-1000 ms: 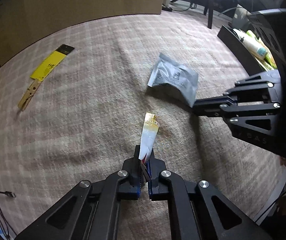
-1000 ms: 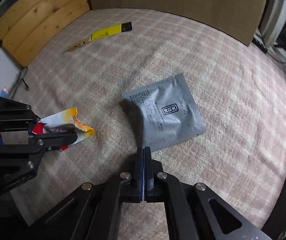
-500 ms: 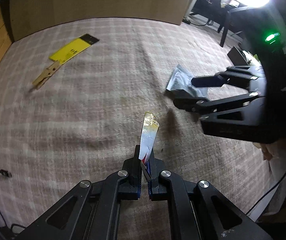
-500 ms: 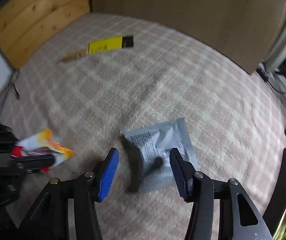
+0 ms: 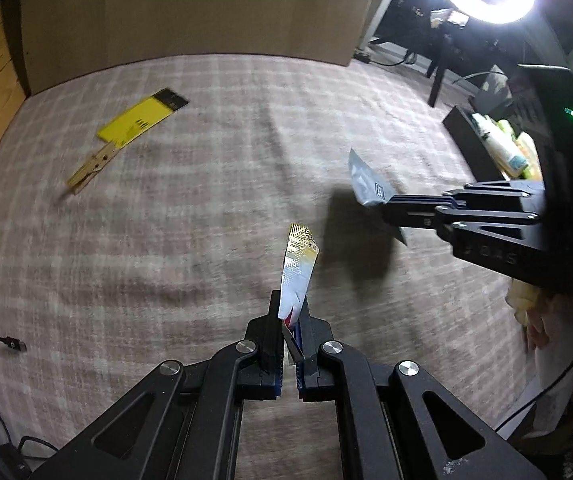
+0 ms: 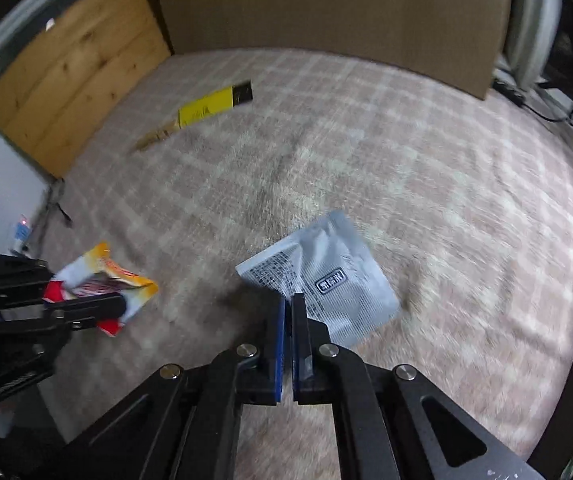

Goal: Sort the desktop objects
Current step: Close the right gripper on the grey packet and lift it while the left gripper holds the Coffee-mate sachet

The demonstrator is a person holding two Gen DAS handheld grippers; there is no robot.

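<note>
Both hands are loaded right now: the left gripper [image 5: 289,322] has its jaws clamped on the lower end of a crumpled white, red and orange snack wrapper [image 5: 297,272], which stands up out of the pads, clear of the checked cloth [image 5: 206,200] that covers the worktop. Over on the other side, the right gripper [image 6: 288,312] has its jaws pressed together on the near edge of a silver foil sachet [image 6: 326,276], and from the left wrist view that sachet looks lifted off the cloth, with its shadow lying below it. So two pieces are picked up but, by my reading, not yet delivered anywhere. Towards the far left corner of the worktop a yellow card [image 5: 142,122] with a black end and a wooden clothespeg [image 5: 90,168] just beside it, perhaps touching it, lie untouched on the cloth. Beyond the right edge there's a dark tray [image 5: 466,140] already holding a few bottles or tubes; it may be the drop-off, though that's a guess. Roughly midway, I'd say: two in hand, two waiting.
</note>
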